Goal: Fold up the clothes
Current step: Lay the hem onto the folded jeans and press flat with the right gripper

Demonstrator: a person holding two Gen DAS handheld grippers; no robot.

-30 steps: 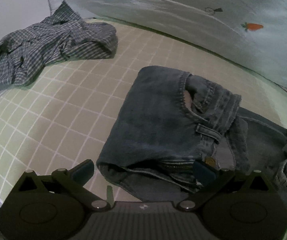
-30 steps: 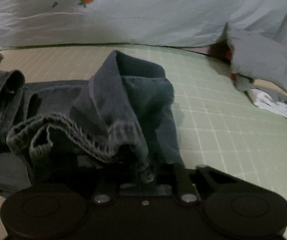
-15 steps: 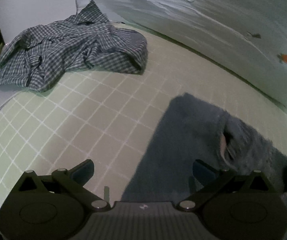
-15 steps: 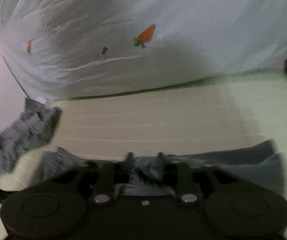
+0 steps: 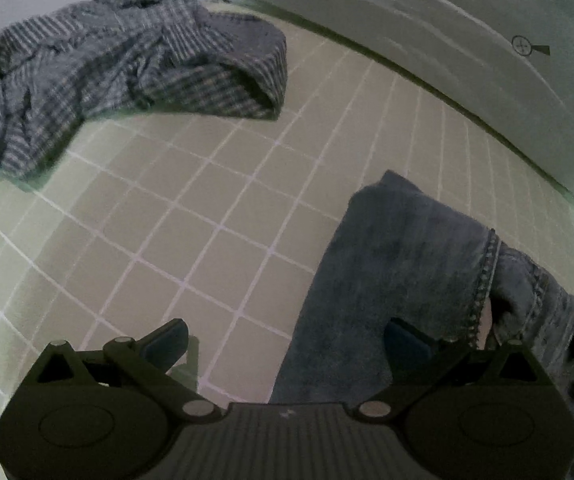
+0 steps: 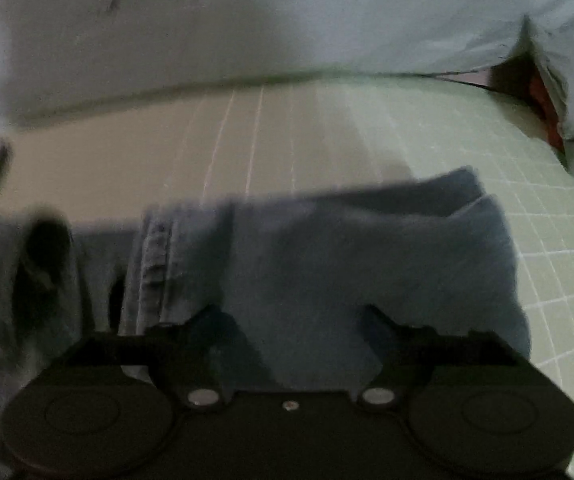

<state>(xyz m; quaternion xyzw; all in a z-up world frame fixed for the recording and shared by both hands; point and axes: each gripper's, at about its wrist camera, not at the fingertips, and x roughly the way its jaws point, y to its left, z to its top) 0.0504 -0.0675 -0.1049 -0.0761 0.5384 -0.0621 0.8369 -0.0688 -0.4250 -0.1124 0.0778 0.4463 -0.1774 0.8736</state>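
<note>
Since a second ago the jeans have gone from bunched in my right gripper to folded flat on the green checked bed sheet, and its jaws have just been opening, denim under them unpinched. My left gripper hangs spread and empty, the crumpled plaid shirt far left. The thick fold may spring open unpressed.

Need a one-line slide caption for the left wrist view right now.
Open left gripper over the grid-patterned sheet, folded jeans at right, crumpled plaid shirt beyond.
</note>
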